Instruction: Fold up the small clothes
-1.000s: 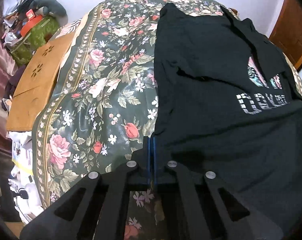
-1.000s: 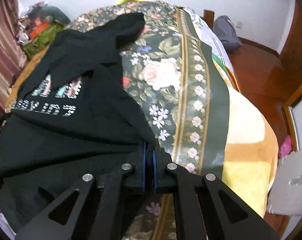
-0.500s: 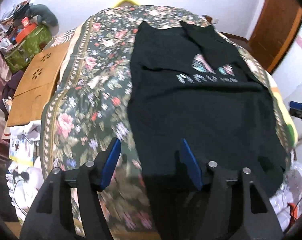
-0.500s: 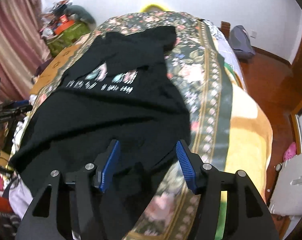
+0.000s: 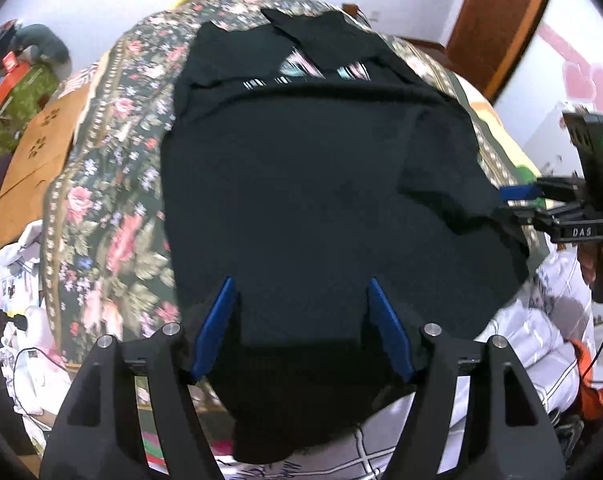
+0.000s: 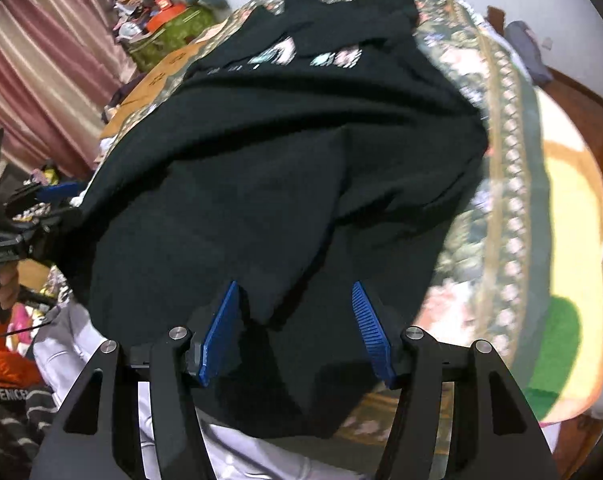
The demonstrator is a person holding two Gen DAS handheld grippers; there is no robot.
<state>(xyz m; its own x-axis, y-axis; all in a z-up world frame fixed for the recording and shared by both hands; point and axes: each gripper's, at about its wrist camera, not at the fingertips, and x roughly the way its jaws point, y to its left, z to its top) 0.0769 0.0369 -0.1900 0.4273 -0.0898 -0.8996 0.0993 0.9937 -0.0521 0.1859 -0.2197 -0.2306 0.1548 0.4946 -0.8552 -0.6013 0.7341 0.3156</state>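
Bedroom scene, with a floral quilt (image 5: 101, 208) covering the bed and serving as the folding surface.

Nearest the lens, at 6 o'clock in each wrist view, the tongs are now standing released: the left gripper (image 5: 303, 326) and the right gripper (image 6: 297, 330) are both showing their blue pads spread wide, with nothing between them. One second ago both were clenched on the near hem; half a second ago they were already parting.

Beyond the pads, the black shirt (image 5: 301, 184) is lying on the quilt, its lower half now drawn up so that a fold edge is running across at 12 o'clock, just below the printed logo (image 5: 305, 74), which is being partly covered. Its near edge is draping over the bed's side onto white cloth (image 5: 541, 344).

At 3 o'clock in the left view, the right gripper is hovering beside the shirt's edge.

Farther off, a cardboard sheet (image 5: 33, 160) is lying at 9 o'clock, and a wooden door (image 5: 497, 28) is standing at 1 o'clock.

Judged from this, one lengthwise fold is probably just finishing; the wrinkled panel at the right is likely needing smoothing next.
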